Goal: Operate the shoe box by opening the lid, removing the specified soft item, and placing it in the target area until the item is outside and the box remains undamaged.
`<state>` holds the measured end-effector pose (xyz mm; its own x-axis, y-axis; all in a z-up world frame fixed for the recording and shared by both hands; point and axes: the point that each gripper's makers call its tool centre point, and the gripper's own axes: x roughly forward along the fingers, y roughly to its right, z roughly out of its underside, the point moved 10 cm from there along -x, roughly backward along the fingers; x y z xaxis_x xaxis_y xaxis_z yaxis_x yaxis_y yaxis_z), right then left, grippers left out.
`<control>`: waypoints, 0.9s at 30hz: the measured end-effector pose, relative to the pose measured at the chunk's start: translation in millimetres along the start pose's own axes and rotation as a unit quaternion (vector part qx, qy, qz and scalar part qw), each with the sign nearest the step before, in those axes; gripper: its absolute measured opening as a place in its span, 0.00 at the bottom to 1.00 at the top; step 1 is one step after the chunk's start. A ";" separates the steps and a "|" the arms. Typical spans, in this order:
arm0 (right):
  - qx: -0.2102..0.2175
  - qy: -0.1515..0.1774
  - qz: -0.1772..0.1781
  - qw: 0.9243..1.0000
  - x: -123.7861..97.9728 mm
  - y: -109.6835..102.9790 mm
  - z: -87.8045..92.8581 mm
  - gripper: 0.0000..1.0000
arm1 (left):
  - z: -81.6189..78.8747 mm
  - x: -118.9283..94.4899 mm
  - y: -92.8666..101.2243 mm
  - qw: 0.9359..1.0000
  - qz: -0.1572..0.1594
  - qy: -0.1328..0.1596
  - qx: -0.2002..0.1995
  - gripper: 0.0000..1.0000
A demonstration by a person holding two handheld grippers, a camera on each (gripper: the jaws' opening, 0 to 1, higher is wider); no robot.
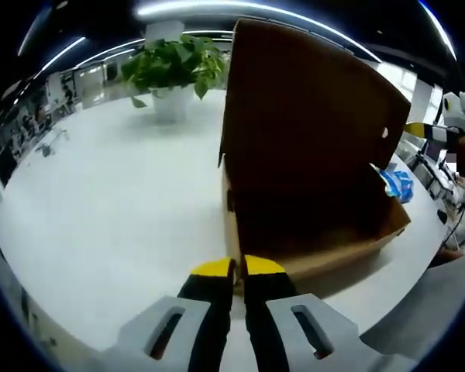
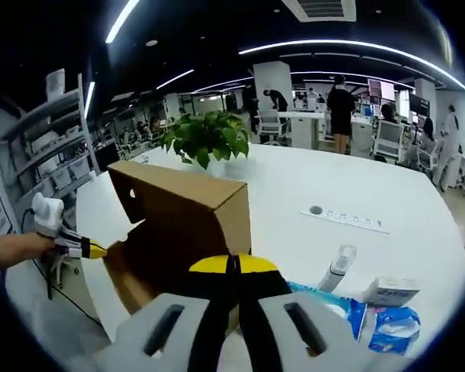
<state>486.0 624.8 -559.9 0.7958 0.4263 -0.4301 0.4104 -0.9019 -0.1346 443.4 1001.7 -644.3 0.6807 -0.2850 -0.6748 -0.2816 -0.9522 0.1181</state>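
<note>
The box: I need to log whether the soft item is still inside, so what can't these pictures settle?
- Contents of the box: in the left gripper view the raised lid and dim interior hide them; in the right gripper view the closed outer wall does.
- Blue pack: cut off by the right gripper and the rim; its kind is unclear.
- Small bottle: label too small to read.

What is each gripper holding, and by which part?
It cannot be told for sure. The left gripper is shut at the near edge of the box, the right gripper at its lid edge; pinched cardboard is not visible.
</note>
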 end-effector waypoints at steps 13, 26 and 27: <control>0.002 0.007 0.005 1.000 -8.6 -8.8 14.3 0.01 | -1.5 0.3 0.1 1.000 0.001 -0.005 0.019 0.02; -0.020 0.000 0.003 1.000 -14.1 -15.0 26.6 0.01 | -18.8 -9.8 -2.7 0.999 -0.004 0.021 0.031 0.04; -0.021 0.000 0.002 1.000 -14.2 -15.1 27.1 0.01 | -21.9 -11.2 -3.1 0.999 -0.005 0.025 0.033 0.04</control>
<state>456.5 630.5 -575.9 0.7979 0.4221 -0.4303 0.4248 -0.9002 -0.0954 451.4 1005.5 -621.1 0.7167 -0.2824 -0.6377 -0.3170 -0.9463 0.0628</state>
